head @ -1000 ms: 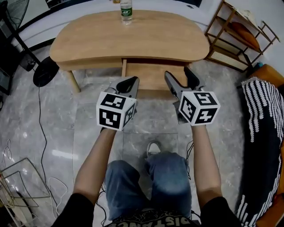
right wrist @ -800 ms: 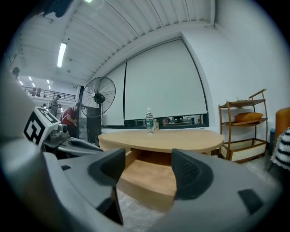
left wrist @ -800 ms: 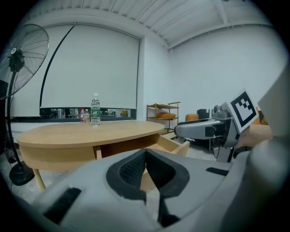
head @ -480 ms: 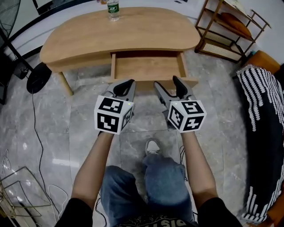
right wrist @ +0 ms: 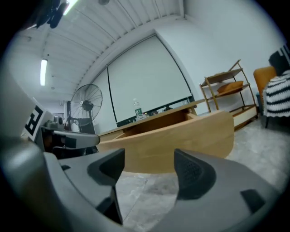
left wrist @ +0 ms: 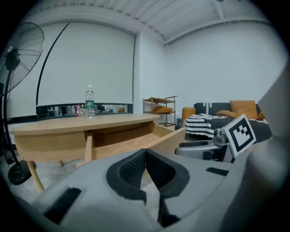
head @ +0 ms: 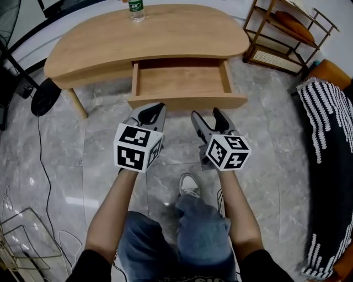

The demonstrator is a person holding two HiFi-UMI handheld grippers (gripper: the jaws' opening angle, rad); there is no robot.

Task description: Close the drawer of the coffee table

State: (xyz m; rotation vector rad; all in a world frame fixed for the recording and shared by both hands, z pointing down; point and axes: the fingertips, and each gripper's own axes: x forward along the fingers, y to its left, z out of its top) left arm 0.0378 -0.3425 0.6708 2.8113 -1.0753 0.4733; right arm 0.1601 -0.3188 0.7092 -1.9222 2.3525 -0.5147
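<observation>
The wooden coffee table (head: 149, 38) stands ahead with its drawer (head: 187, 102) pulled out, the inside bare. My left gripper (head: 151, 111) hovers just short of the drawer front, left of its middle, jaws shut on nothing. The right gripper (head: 207, 114) hangs beside it toward the drawer's right half, open and empty. Neither touches the drawer. In the left gripper view the closed pads (left wrist: 136, 165) point at the open drawer (left wrist: 136, 140). The right gripper view shows the gripper (right wrist: 147, 165) with a wide gap, low before the drawer front (right wrist: 181, 140).
A water bottle (head: 135, 8) stands at the table's far edge. A floor fan (head: 47, 93) is at the left, a wooden shelf (head: 287, 33) at the back right, and a sofa with a striped blanket (head: 322, 126) at the right. The person's shoe (head: 190, 184) rests on the marble floor.
Both grippers have sunk lower in front of the drawer, the right one more and with a roll of the wrist. The drawer now shows fully open in the head view.
</observation>
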